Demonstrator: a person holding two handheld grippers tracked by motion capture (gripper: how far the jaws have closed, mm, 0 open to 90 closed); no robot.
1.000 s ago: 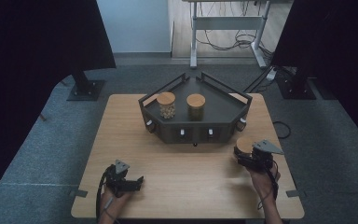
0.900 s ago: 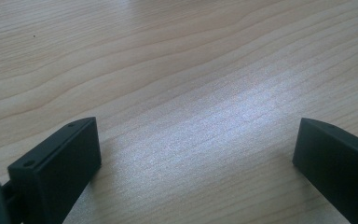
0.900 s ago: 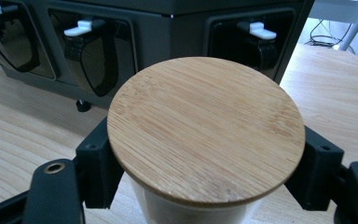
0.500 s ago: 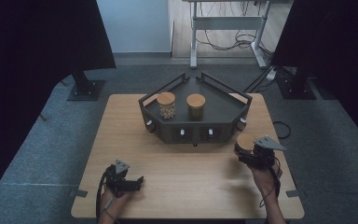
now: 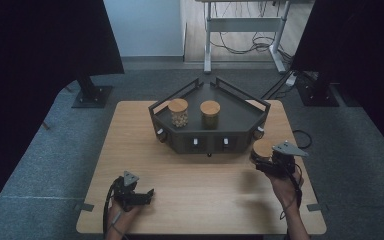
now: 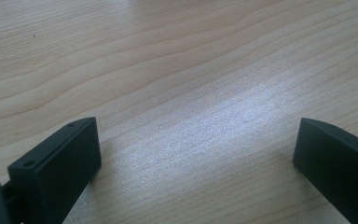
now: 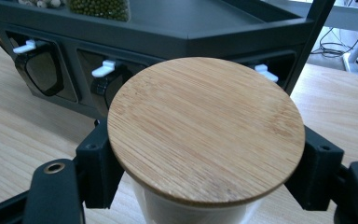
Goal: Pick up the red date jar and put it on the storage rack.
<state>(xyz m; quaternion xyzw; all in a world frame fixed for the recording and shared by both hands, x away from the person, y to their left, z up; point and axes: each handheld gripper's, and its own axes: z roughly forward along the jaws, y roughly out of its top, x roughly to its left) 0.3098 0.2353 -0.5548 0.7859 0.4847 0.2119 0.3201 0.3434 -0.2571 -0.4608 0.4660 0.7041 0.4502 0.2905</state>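
Note:
My right gripper point(image 5: 266, 160) is shut on a jar with a round bamboo lid point(image 7: 206, 126), held just off the right front corner of the black tray rack point(image 5: 240, 131). In the right gripper view the jaws press the jar below its lid from both sides. On the rack's top stand two more bamboo-lidded jars: one with pale contents point(image 5: 178, 112), one with green contents point(image 5: 210, 113). My left gripper point(image 5: 142, 196) rests low at the table's front left, open, with bare wood point(image 6: 191, 107) between its jaws.
The rack's front face carries small compartments with white tabs point(image 7: 104, 69). The wooden table point(image 5: 200, 200) has free room across its middle and front. Black stands point(image 5: 91, 92) and a desk frame with cables point(image 5: 245, 30) are on the floor beyond.
My right gripper has carried the jar forward and slightly left, closer to the rack's right front corner. The left gripper has stayed put.

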